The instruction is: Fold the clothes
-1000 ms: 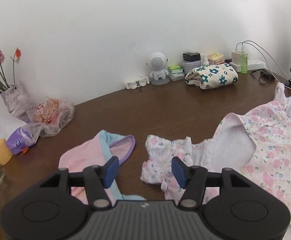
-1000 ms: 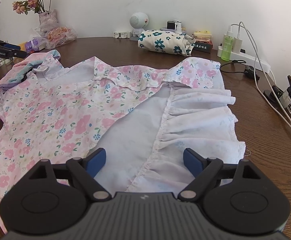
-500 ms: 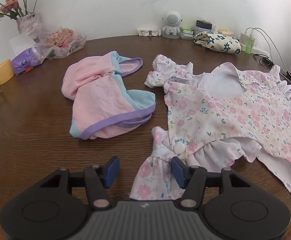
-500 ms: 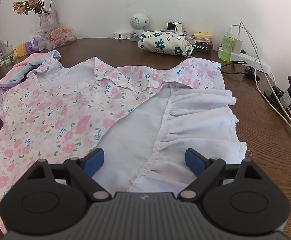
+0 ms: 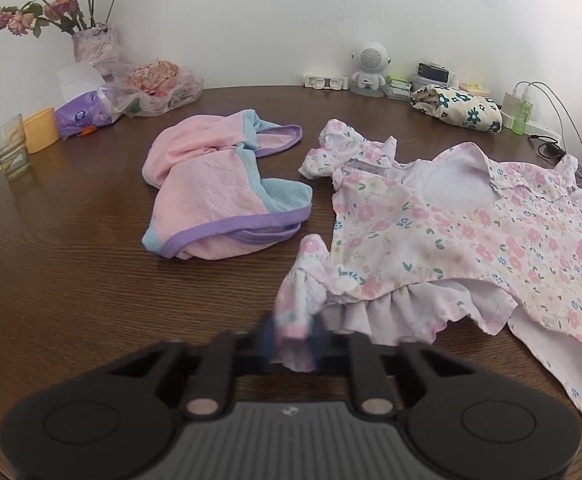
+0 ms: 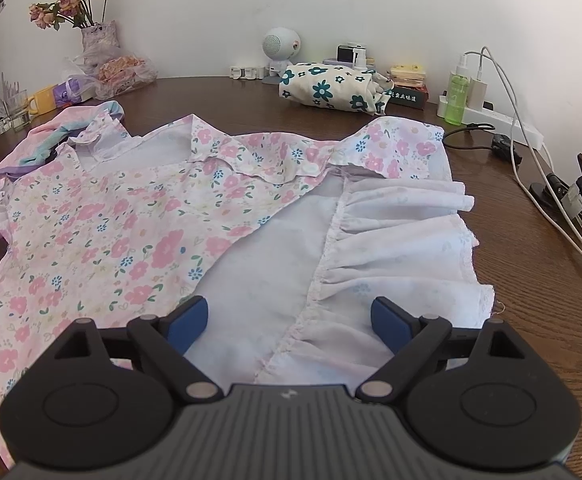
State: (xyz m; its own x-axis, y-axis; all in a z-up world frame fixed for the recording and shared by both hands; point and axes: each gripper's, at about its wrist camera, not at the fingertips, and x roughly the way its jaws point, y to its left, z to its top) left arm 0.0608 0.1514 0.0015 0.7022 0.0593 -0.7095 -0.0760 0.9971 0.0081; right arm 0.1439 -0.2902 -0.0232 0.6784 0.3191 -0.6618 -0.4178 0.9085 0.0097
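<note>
The left gripper [image 5: 293, 340] has just been closing, and its jaws now pinch the near ruffled sleeve [image 5: 297, 308] of the floral dress [image 5: 471, 240], the cloth bunched between the blurred pads. From that pinch the dress spreads away to the right and far side across the desk [image 5: 71, 280], its long axis running from the held sleeve toward the skirt end at the right, so any fold of this sleeve probably has to travel rightward and inward over the bodice. The right gripper [image 6: 289, 322] hovers open, jaws wide apart, above the skirt end of the same dress, where the white lining [image 6: 267, 264] and gathered frill [image 6: 403, 248] lie turned up; nothing is between its pads. The left hand is therefore the one at the sleeve and the right the one at the skirt. Just left of the dress, near but apart from it in the left view, lies one crumpled pink top [image 5: 219, 200] with purple and blue trim, not yet folded. At the far edge sits one rolled bundle with dark flowers [image 5: 459, 112], judged already done. Count: one dress, one pink top, one bundle, two grippers.
</note>
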